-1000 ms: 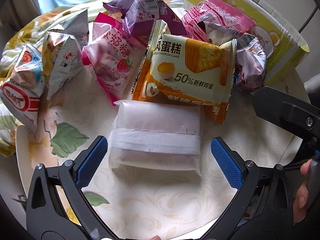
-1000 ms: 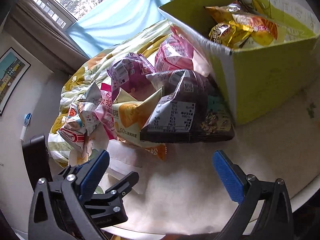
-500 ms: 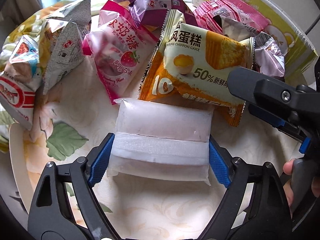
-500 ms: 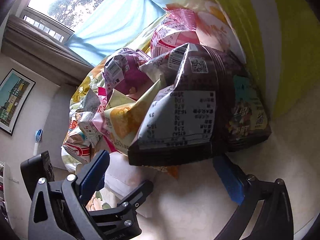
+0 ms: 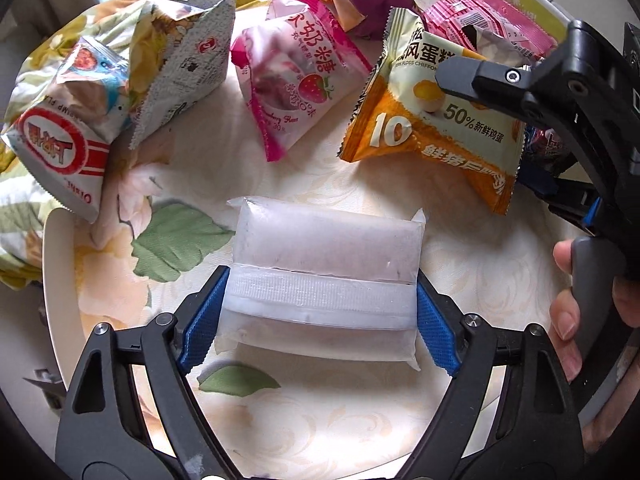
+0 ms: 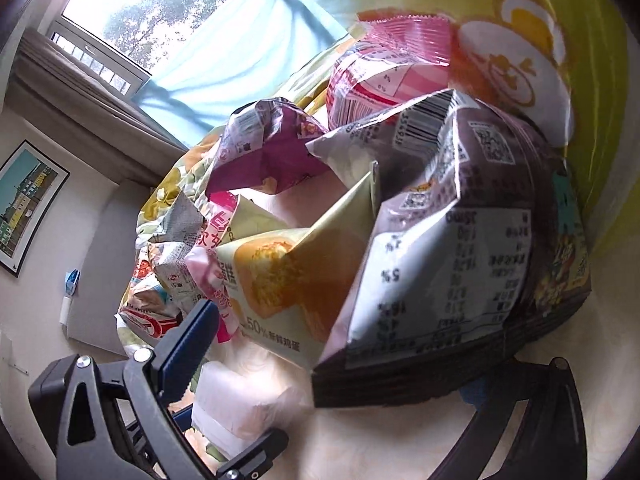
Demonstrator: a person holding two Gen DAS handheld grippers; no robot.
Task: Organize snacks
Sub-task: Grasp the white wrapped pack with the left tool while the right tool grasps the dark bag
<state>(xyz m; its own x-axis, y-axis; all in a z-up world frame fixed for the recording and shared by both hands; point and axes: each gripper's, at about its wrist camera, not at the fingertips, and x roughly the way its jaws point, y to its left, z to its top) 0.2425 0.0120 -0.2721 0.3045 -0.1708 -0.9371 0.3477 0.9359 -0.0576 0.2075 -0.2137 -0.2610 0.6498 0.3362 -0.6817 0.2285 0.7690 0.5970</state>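
Frosted white packet: you have it flat on the table, long side crosswise | chiffon cake packet: orange and cream, just behind it, tilted | pink strawberry candy packet: left of the cake | dark brown packet: barcode side up, against the yellow-green box
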